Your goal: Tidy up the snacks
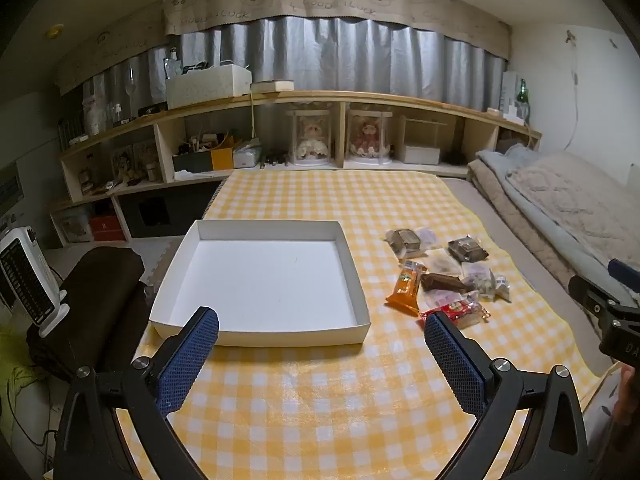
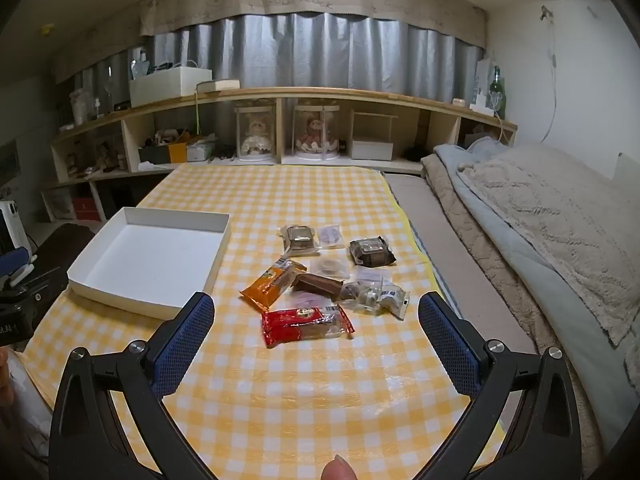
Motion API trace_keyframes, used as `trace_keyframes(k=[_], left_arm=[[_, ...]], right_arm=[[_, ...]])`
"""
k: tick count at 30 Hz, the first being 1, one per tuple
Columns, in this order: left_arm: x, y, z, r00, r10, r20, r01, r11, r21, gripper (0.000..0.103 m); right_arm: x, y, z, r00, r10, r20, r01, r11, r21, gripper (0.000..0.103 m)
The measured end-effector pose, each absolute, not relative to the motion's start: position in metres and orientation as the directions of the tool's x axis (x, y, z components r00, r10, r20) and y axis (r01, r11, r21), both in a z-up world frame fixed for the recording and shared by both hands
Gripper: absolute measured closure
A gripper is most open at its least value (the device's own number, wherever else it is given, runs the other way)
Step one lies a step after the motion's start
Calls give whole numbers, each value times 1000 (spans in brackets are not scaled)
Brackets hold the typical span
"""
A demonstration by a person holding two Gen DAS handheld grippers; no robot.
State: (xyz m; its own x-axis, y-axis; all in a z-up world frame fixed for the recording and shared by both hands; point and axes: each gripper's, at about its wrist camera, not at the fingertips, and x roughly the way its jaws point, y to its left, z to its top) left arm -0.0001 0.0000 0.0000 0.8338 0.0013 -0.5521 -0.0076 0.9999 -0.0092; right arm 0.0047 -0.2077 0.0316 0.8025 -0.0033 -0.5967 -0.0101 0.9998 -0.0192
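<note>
Honestly, both my grippers — left (image 1: 322,332), right (image 2: 316,314) — gape empty; the snacks (image 2: 336,276) overlap, so I might pinch two, missing the tray (image 1: 260,276).

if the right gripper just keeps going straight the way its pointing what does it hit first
Most likely the red snack packet, which lies nearest and centred ahead of the open right gripper. Depth is unclear, so it might touch the checkered tablecloth just short of it.
</note>
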Motion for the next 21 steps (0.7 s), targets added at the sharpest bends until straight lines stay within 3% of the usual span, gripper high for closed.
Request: trace_keyframes(k=[21], left_arm=[[1, 0, 0, 836, -1, -548, -2, 1000, -5, 0]], right_arm=[[5, -206, 30, 801, -2, -599, -11, 1000, -17, 0]])
